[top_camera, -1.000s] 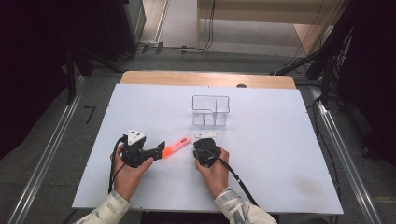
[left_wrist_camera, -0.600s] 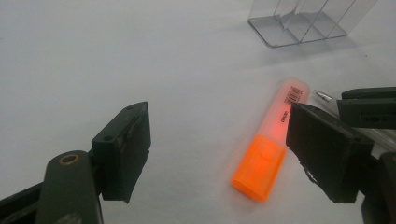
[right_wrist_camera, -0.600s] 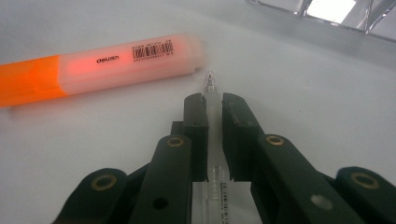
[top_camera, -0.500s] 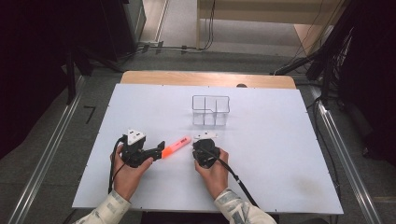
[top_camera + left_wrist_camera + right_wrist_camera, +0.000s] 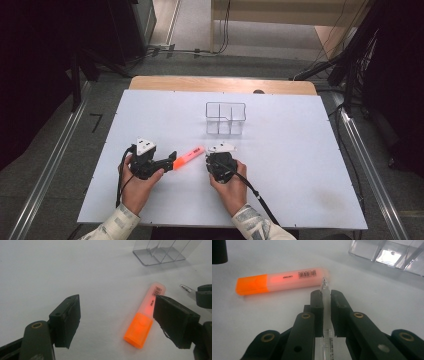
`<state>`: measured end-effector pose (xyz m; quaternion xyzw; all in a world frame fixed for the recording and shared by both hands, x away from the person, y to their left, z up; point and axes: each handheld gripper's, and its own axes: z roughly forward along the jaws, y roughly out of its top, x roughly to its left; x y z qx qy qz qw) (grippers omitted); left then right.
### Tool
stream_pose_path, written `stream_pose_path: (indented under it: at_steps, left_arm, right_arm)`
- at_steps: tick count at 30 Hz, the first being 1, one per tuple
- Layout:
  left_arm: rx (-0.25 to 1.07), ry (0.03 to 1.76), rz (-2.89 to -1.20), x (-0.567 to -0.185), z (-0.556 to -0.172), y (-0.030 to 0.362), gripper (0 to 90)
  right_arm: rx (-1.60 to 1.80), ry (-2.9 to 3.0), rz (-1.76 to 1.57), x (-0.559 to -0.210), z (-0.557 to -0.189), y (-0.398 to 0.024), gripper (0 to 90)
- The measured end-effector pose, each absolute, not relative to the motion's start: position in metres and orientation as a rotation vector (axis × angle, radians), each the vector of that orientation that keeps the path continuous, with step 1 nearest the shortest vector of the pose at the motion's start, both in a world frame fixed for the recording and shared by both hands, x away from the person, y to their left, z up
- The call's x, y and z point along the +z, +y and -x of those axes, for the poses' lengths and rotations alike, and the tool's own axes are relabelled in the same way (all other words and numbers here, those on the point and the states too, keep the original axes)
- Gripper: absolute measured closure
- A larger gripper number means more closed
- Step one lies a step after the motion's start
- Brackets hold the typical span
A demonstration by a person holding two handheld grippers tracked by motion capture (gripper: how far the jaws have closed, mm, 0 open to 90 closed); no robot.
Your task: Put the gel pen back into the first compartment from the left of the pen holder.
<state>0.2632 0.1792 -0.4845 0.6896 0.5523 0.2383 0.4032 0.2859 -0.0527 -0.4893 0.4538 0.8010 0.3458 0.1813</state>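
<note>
The step in hand looks like a pick-up: the right gripper (image 5: 326, 296) has its two black jaws drawn in on a slim clear plastic pen with a metal tip (image 5: 325, 290), the barrel running lengthwise between the pads and the tip poking out ahead of them. The pen seems to lie low on the white worktop (image 5: 300, 165), not yet lifted. The left gripper (image 5: 116, 320) stands wide open and holds nothing; an orange and pale pink highlighter marker (image 5: 143, 320) lies flat on the worktop between its jaws, nearer the right-hand one, with no pad pressing on it

Taking the clear plastic three-compartment organiser (image 5: 226, 119) as the landmark, the pen sits just in front of it on the person's side, well short of its wall, and the highlighter lies in front of it and to the left, its pale end just beside the pen's tip

The next move, as I judge it, calls for raising the pen clear of the worktop, tipping it upright and carrying it over the organiser's rim into one compartment. The grip must hold while the pen turns, since a smooth barrel could slide between the pads

There is open room on all sides of the organiser. The highlighter's end is the closest thing to snag, and the worktop's edges lie well apart from the work
</note>
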Motion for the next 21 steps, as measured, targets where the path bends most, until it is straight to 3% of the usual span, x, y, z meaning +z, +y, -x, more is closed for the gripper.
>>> stream_pose_path:
  at_steps: [21]
  left_arm:
    - [0.604,1.398,-1.740,-0.485,-0.263,0.179,22.6]
  right_arm:
    - [1.091,2.242,-1.238,-0.455,-0.283,-0.072,79.3]
